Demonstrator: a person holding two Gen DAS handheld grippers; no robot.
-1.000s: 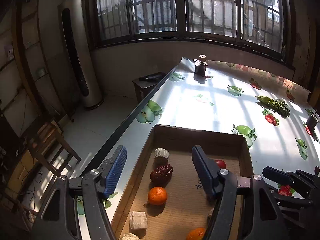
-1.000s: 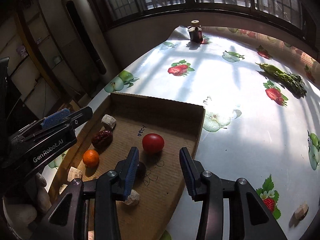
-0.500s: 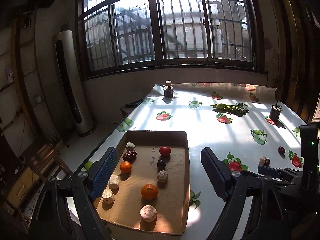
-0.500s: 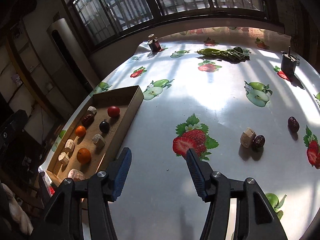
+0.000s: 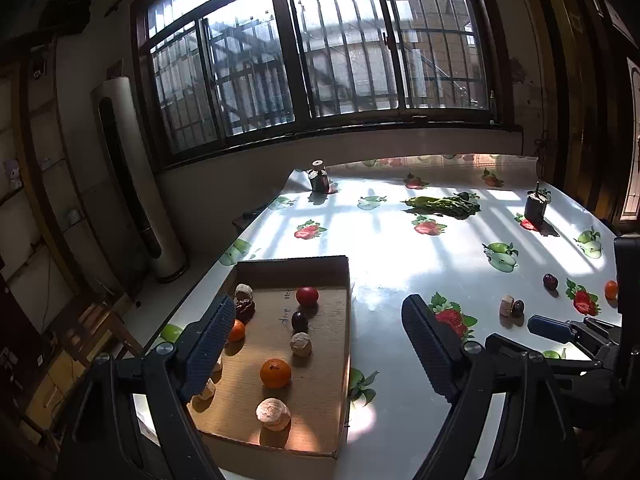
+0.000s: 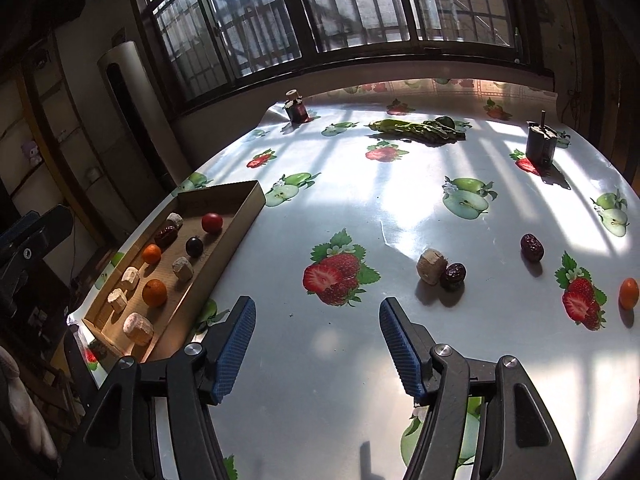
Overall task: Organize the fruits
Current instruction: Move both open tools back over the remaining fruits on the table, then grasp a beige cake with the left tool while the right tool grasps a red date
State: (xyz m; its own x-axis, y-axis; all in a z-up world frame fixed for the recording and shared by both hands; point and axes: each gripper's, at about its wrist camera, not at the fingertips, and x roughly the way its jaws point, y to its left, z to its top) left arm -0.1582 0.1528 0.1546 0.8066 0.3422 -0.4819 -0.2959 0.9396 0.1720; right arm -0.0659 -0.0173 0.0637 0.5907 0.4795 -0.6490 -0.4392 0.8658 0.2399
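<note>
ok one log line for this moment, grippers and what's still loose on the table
left gripper: open, empty | right gripper: open, empty, jaws just opening | cardboard tray: fruit inside | loose: two red dates, beige chunk, small orange

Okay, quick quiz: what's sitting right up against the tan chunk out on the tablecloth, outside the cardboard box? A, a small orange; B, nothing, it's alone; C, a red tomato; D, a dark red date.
D: in the right wrist view the tan chunk has a dark red date pressed against its side, both on the tablecloth well clear of the cardboard box.
</note>
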